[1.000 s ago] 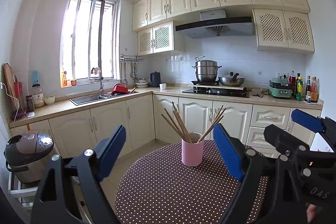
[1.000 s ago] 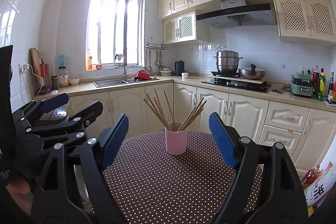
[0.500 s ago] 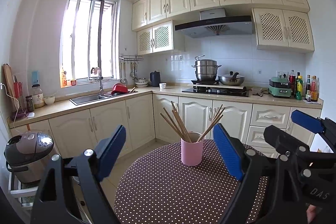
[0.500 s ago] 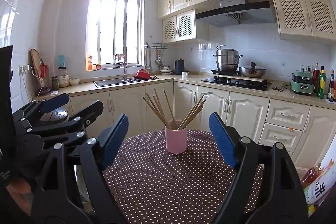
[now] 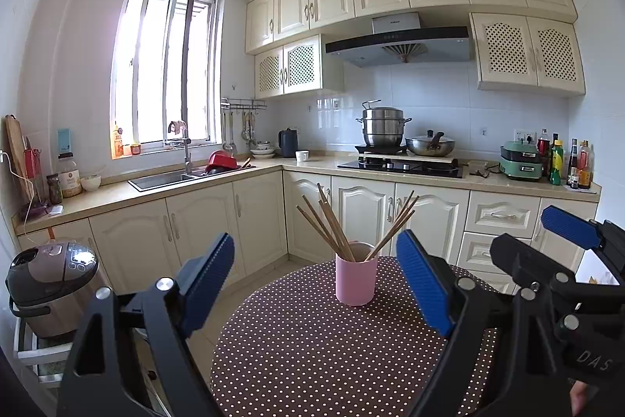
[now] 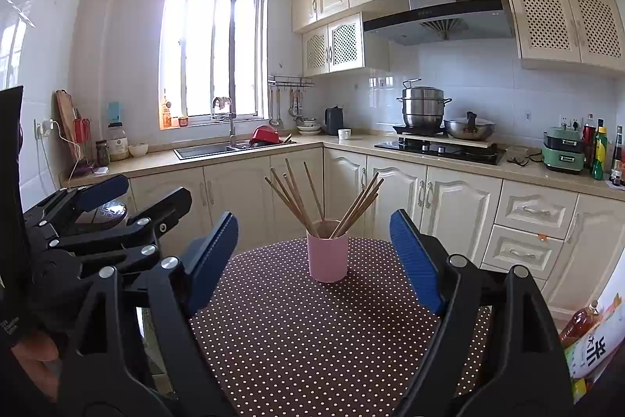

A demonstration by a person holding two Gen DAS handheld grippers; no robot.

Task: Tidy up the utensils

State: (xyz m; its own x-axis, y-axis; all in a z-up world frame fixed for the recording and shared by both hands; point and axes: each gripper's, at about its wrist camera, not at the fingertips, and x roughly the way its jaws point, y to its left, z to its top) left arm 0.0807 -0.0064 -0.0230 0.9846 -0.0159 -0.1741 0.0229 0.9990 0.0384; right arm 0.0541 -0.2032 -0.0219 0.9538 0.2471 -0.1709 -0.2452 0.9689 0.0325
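A pink cup (image 5: 356, 279) (image 6: 327, 256) stands upright near the far edge of a round table (image 5: 312, 358) (image 6: 312, 339) with a brown white-dotted cloth. Several wooden chopsticks (image 5: 332, 225) (image 6: 300, 198) fan out of the cup. My left gripper (image 5: 316, 284) hovers above the near side of the table, open, nothing between its blue pads. Beside it on the right, my right gripper (image 6: 314, 256) is also open and empty. Each gripper shows at the edge of the other's view: the right gripper (image 5: 566, 249) and the left gripper (image 6: 117, 198).
Cream kitchen cabinets (image 5: 218, 221) run behind the table, with a sink (image 5: 164, 178) and a stove bearing pots (image 5: 398, 163). A rice cooker (image 5: 50, 280) sits low at the left. Bottles (image 6: 586, 323) stand by the table's right side. A hand (image 6: 31, 354) grips the left tool.
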